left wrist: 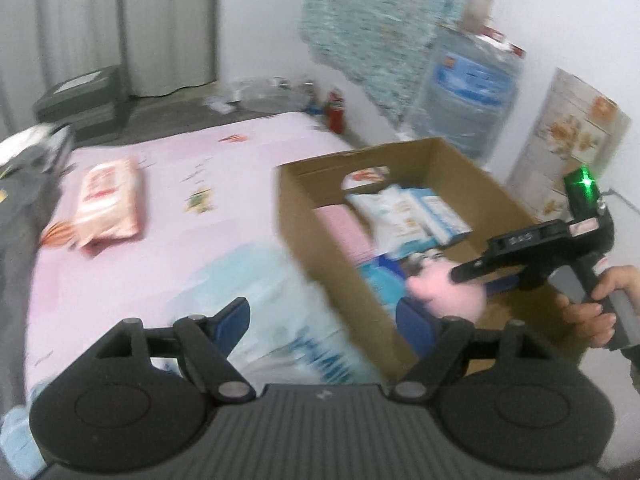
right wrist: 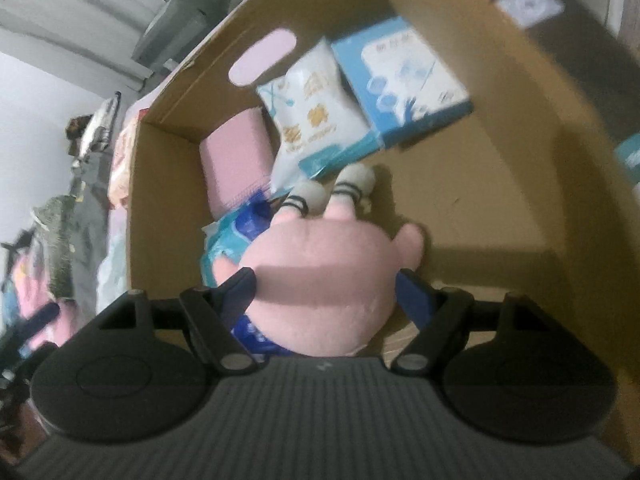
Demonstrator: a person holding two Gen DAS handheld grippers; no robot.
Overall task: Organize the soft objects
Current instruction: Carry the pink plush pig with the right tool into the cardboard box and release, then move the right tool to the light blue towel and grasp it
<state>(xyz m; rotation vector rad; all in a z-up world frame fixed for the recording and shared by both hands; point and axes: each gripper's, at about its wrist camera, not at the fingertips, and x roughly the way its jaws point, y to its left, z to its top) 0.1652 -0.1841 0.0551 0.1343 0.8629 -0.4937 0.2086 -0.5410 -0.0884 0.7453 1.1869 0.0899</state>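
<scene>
Right claw (right wrist: 326, 284) holds the pink plush (right wrist: 320, 276) across its body, low inside the cardboard box (right wrist: 500, 184), feet pointing away from me. Left claw (left wrist: 326, 320) is wide open, empty, over the bed (left wrist: 168, 184); the wipes pack (left wrist: 110, 200) lies ahead-left.

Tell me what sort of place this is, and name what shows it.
Probably a bedroom in a home. A bed with a pink printed sheet fills the middle, long pale curtains hang behind it, and a large water-cooler bottle stands against the white wall beside a cardboard box of household packs.
</scene>
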